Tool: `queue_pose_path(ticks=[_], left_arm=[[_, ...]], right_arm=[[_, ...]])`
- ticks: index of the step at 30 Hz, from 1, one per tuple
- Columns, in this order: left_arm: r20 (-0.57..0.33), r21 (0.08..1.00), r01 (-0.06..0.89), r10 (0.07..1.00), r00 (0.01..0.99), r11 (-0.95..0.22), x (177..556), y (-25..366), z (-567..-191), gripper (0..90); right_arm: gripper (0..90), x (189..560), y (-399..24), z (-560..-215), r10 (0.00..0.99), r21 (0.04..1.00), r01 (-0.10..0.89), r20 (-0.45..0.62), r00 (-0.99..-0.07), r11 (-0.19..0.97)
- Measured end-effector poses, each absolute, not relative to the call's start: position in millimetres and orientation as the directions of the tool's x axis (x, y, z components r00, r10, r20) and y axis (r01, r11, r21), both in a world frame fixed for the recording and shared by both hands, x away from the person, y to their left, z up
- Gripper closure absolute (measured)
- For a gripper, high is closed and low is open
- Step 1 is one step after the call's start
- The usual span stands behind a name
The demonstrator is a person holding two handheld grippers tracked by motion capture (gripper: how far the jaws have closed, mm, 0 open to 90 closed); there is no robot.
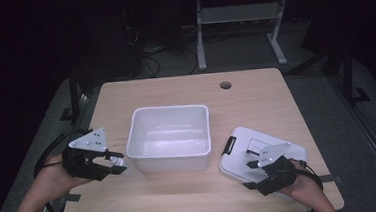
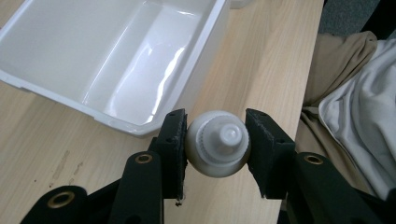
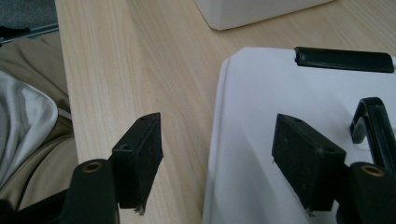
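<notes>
A small white bottle (image 2: pixel 218 142) with a ribbed cap is clamped between the pads of my left gripper (image 2: pixel 216 144), cap end toward the camera. In the high view that left gripper (image 1: pixel 116 163) sits at the table's left, just left of an empty white plastic bin (image 1: pixel 170 137), with the white bottle (image 1: pixel 118 162) at its tips. My right gripper (image 1: pixel 249 174) stands open at the right, over the near edge of a flat white lid (image 1: pixel 243 142). In the right gripper view, my right gripper (image 3: pixel 217 158) straddles the lid's edge (image 3: pixel 261 107) with nothing pressed between the pads.
The lid carries black latch clips (image 3: pixel 344 59) at its edges. The bin's near corner (image 3: pixel 243 14) lies beyond the lid. A round cable hole (image 1: pixel 225 85) is at the table's far side. The table's front edge is close behind both hands.
</notes>
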State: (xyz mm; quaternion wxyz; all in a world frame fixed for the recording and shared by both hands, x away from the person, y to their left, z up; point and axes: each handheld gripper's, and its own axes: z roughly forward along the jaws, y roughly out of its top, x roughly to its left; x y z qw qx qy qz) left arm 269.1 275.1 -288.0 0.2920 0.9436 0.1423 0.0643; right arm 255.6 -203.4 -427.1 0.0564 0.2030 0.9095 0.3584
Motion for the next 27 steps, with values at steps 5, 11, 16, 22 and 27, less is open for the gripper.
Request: queue_pose_path(ticks=[5, 11, 16, 22, 27], left_arm=[[0.036, 0.575, 0.233, 0.308, 0.951, -0.785, 273, 275, -286, 60.2], [0.037, 0.581, 0.230, 0.308, 0.951, -0.781, 278, 275, -282, 60.2], [0.038, 0.582, 0.230, 0.309, 0.950, -0.780, 283, 273, -277, 60.2], [0.037, 0.583, 0.239, 0.319, 0.947, -0.777, 292, 270, -275, 60.2], [0.042, 0.584, 0.234, 0.317, 0.948, -0.777, 300, 265, -272, 60.2]], right_arm=[[32.5, 256, -203, -427, 0.407, 0.674, 0.325, 0.039, -0.912, 0.663], [32.5, 256, -203, -427, 0.406, 0.678, 0.322, 0.038, -0.913, 0.661], [32.5, 255, -202, -426, 0.404, 0.676, 0.321, 0.037, -0.914, 0.664], [32.5, 253, -203, -424, 0.404, 0.683, 0.318, 0.036, -0.914, 0.658], [32.5, 253, -203, -423, 0.398, 0.685, 0.309, 0.029, -0.917, 0.660]])
